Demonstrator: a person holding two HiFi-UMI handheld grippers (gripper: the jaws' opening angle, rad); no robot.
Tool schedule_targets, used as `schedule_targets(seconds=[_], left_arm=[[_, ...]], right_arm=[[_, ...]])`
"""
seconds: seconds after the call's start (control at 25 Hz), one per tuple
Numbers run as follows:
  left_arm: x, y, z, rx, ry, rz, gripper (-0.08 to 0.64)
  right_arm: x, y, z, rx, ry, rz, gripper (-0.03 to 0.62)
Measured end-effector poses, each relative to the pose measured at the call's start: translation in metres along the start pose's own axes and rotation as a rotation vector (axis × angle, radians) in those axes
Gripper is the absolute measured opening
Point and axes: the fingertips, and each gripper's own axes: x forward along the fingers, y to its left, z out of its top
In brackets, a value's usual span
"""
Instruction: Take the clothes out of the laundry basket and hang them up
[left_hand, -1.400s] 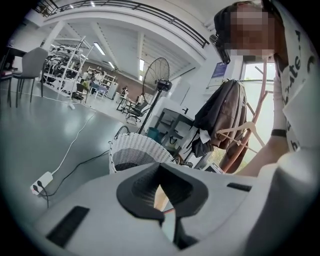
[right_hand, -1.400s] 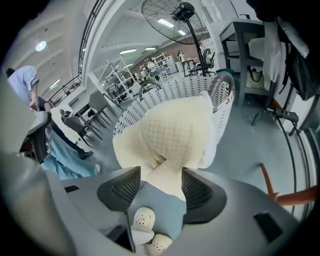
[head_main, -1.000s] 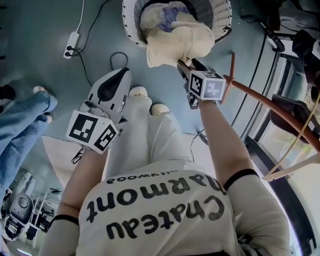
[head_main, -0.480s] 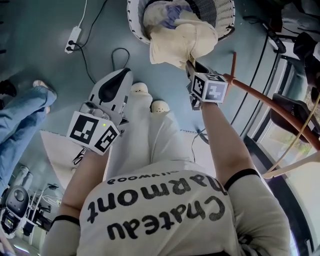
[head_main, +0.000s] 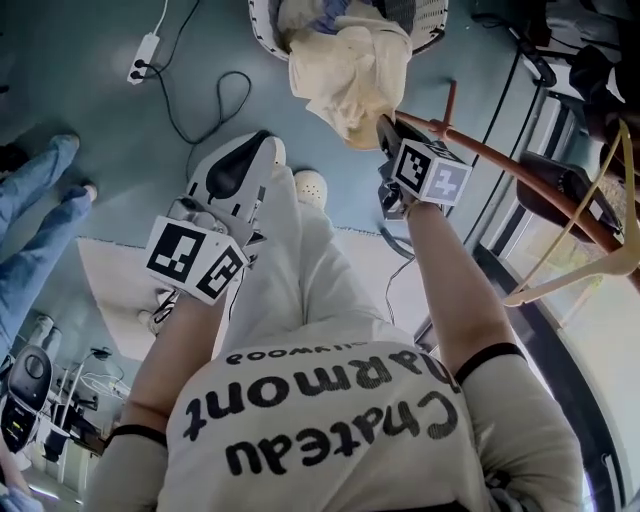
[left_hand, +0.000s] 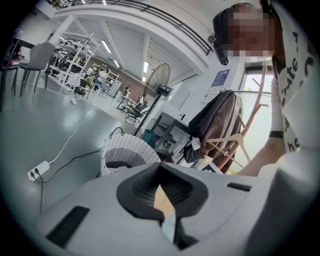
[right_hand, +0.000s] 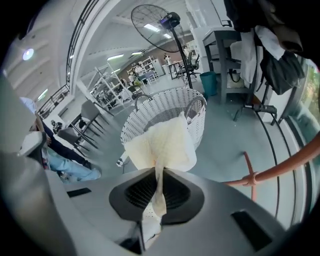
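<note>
Head view: my right gripper (head_main: 385, 130) is clamped on a cream cloth (head_main: 350, 75). The cloth hangs bunched from the jaws, with its far end over the rim of the basket (head_main: 262, 18). I can't tell if that end is still inside the basket. There's more laundry (head_main: 320, 15) in there. My left gripper (head_main: 262, 155) is over by my left leg, well apart from the cloth, holding nothing. An orange-brown rack bar (head_main: 500, 165) runs just beside my right gripper and a hanger (head_main: 590, 260) hangs further along it. A power strip (head_main: 143, 58) with its cable lies on the floor to the left, and someone's jeans (head_main: 30, 230) show at the left edge.

Left gripper view: the left gripper (left_hand: 161, 172) has its jaws together with nothing pinched between them. Past them sits the white basket (left_hand: 127, 155) on the floor. A fan (left_hand: 157, 82) stands behind it and a dark bag (left_hand: 215, 125) hangs on the rack.

Right gripper view: the right gripper (right_hand: 159, 187) has just been closing, and the cloth (right_hand: 165, 142) is right between the pads now. A thin fold runs down through the jaws and the rest fans out above them, in front of the basket (right_hand: 160, 107). The rack bar (right_hand: 285, 165) cuts across on the right and the fan (right_hand: 155, 20) is up top.
</note>
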Motion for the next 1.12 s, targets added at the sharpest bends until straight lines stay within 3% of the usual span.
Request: schedule_targets(seconds=[0.16, 0.28, 0.48, 0.68, 0.8, 1.12], left_arm=[[-0.002, -0.050, 0.026, 0.072, -0.027, -0.136, 0.008], [-0.008, -0.065, 0.050, 0.108, -0.057, -0.186, 0.009], [-0.029, -0.076, 0.093, 0.146, -0.109, -0.179, 0.009], [-0.044, -0.089, 0.133, 0.212, -0.127, -0.158, 0.017], [-0.055, -0.096, 0.155, 0.217, -0.145, -0.144, 0.121], [-0.070, -0.125, 0.214, 0.292, -0.209, -0.171, 0.138]], right_arm=[[-0.036, 0.013, 0.025, 0.055, -0.038, 0.069, 0.044], [-0.056, 0.024, 0.053, 0.115, -0.080, 0.103, 0.043], [-0.093, 0.057, 0.090, 0.166, -0.122, 0.166, 0.040], [-0.141, 0.096, 0.151, 0.176, -0.232, 0.243, 0.040], [-0.170, 0.119, 0.189, 0.207, -0.293, 0.285, 0.040], [-0.261, 0.193, 0.289, 0.269, -0.518, 0.473, 0.040]])
